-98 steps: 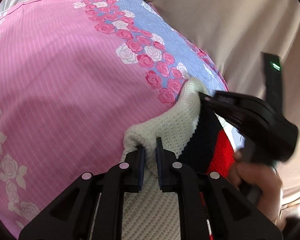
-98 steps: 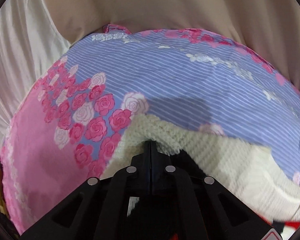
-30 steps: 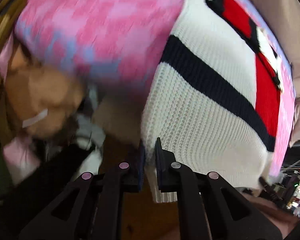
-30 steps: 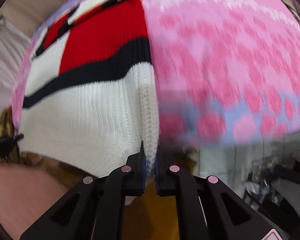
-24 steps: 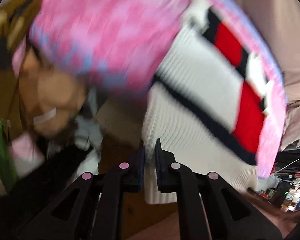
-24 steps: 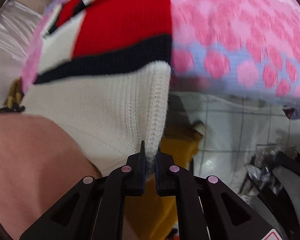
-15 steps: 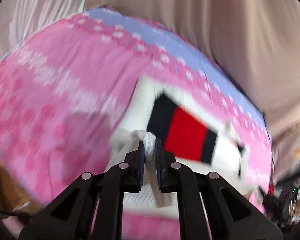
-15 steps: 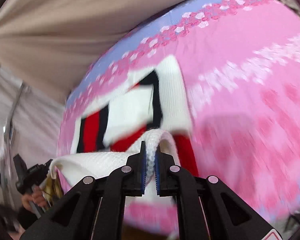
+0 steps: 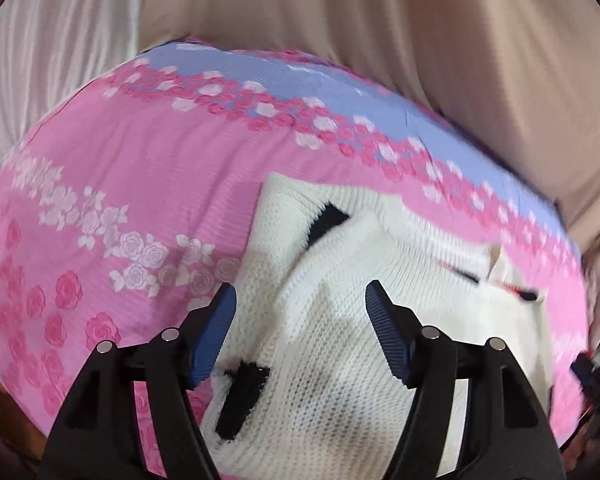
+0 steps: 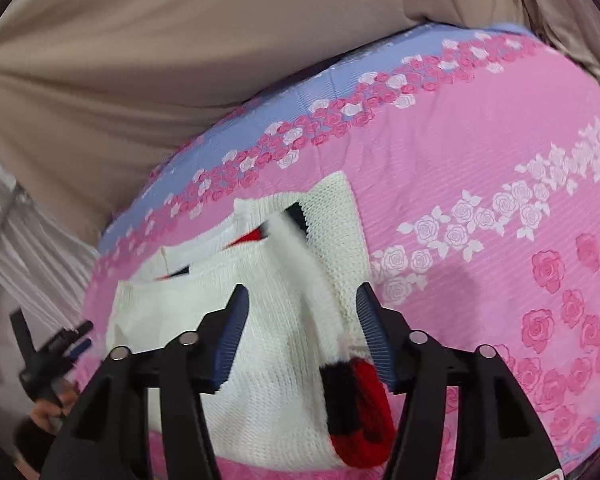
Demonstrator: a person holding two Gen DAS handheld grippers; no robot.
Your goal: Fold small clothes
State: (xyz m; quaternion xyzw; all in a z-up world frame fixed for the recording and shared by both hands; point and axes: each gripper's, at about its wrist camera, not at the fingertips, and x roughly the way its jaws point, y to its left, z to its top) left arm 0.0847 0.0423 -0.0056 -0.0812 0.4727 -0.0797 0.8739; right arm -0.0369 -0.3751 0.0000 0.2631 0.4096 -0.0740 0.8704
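the sweater (image 9: 340, 320) lies on the pink floral bed (image 9: 120, 184), filling the lower centre of both views, its lower half doubled over the upper so only slivers of red and navy show. both the left tool (image 9: 300, 336) and the right tool (image 10: 300, 332) hang over it with jaws spread, pinching nothing. the first fold looks laid; next likely comes a re-grip at a side edge to fold across, keeping layers aligned.

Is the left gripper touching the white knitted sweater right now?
Cannot tell. In the left wrist view the left gripper is wide open above the sweater; nothing is pinched, but contact with the fingertips is unclear.
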